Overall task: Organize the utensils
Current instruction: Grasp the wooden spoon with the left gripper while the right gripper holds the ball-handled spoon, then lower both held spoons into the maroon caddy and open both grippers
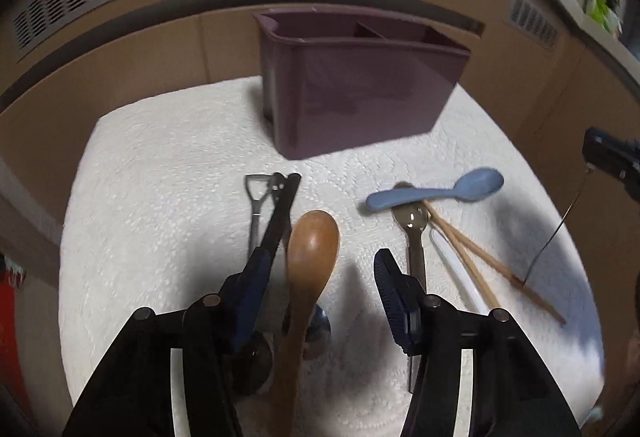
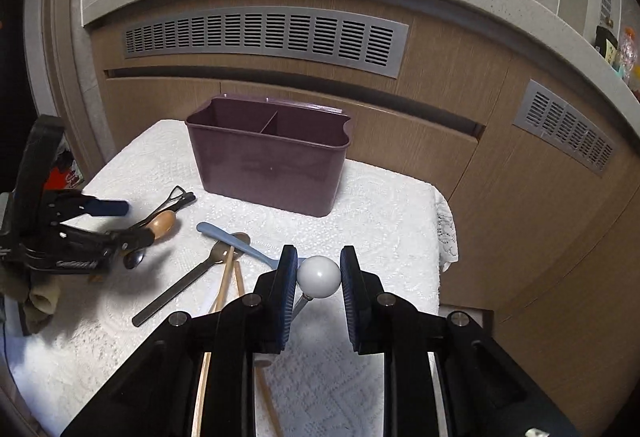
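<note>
Right gripper (image 2: 319, 257): clamped on the white ball (image 2: 318, 276) at the end of a thin metal stem, both blue pads pressing its sides, held above the white cloth (image 2: 380, 221).

Just left of that grip, on the cloth: two wooden chopsticks (image 2: 226, 281), a metal spoon (image 2: 188, 277) and a blue spoon (image 2: 224, 237) crossing over one another in a loose pile.

Left gripper (image 1: 322, 253): jaws partway apart around a wooden spoon (image 1: 314, 245), bowl pointing away from the camera, handle running back between the fingers. Left pad close against the spoon, a gap showing at the right pad; cannot tell whether actually gripped.

Beside the left finger: a metal opener (image 1: 255, 205) and a black-handled tool (image 1: 286, 197), lying side by side on the cloth. Under the wooden spoon: a small shiny spoon (image 2: 134, 259).

Farther back on the cloth: a purple utensil caddy (image 2: 272, 173), upright, split into two compartments, well apart from both grippers.

Behind: brown cabinet fronts with grey vent grilles (image 2: 264, 37).
</note>
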Available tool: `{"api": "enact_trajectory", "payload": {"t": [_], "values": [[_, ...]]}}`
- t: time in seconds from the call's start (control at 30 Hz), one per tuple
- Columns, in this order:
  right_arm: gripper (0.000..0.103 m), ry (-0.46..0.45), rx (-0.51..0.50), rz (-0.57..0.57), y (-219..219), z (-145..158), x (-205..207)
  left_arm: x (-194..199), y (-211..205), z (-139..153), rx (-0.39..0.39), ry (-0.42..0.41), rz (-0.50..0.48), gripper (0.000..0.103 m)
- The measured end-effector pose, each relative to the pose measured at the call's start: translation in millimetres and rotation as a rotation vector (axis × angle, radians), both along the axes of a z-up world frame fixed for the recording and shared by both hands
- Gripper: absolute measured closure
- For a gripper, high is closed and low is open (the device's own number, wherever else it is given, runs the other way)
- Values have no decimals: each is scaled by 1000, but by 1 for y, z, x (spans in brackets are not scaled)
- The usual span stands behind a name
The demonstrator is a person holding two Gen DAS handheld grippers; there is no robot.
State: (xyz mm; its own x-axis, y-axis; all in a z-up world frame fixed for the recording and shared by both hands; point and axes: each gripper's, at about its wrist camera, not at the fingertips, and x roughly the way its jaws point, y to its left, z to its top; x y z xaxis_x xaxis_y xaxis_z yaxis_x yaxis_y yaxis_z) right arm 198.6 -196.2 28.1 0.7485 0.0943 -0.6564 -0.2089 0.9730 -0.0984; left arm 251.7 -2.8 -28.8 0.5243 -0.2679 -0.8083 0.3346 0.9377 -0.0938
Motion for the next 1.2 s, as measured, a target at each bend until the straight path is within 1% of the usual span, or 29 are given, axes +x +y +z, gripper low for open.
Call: {"api": "enact_trajectory", "payload": {"t": [0.07, 0.1, 0.23, 0.27, 0.33, 0.37, 0.43, 0.5, 0.6, 0.63, 0.7, 0.8, 0.87, 0.97, 1.03, 1.13, 1.2], "values": [[83, 14, 9, 7, 0, -2, 0, 7, -4, -5, 53, 1, 0, 48], [83, 17, 5, 10, 0, -4, 0, 9, -7, -7, 65, 4, 6, 48], [83, 36, 4, 14, 1, -10, 0, 17, -7, -15, 62, 33, 26, 49], [83, 39, 7, 12, 0, -11, 0, 18, -7, -15, 64, 26, 25, 51], [83, 43, 15, 5, -2, -12, 1, 18, -8, -15, 62, 13, 26, 61], [83, 43, 21, 2, -3, -12, 0, 18, -8, -14, 57, 9, 28, 71], [83, 41, 30, -4, -3, -11, -1, 14, -7, -13, 36, -8, 29, 72], [83, 32, 48, -14, -5, -8, -5, 6, -6, -6, 5, -45, 35, 72], [83, -5, 69, -36, -8, 0, -16, -23, 0, 14, -81, -122, 47, 72], [83, -20, 65, -40, -8, 3, -19, -35, 0, 23, -104, -159, 49, 72], [83, -47, 55, -48, -7, 10, -24, -48, -1, 39, -121, -216, 52, 72], [83, -88, 42, -53, -5, 26, -25, -49, -5, 67, -140, -269, 50, 72], [83, -123, 36, -45, -1, 45, -24, -44, -7, 94, -155, -305, 43, 72], [83, -199, 4, -24, 9, 88, -20, -31, -9, 147, -197, -379, 30, 72], [83, -268, -40, -11, 17, 122, -13, -20, -10, 189, -218, -466, 28, 72], [83, -349, -79, -7, 25, 165, 6, 1, -12, 230, -238, -552, 35, 72], [83, -374, -81, -23, 26, 182, 22, 14, -13, 247, -244, -601, 43, 72]]}}
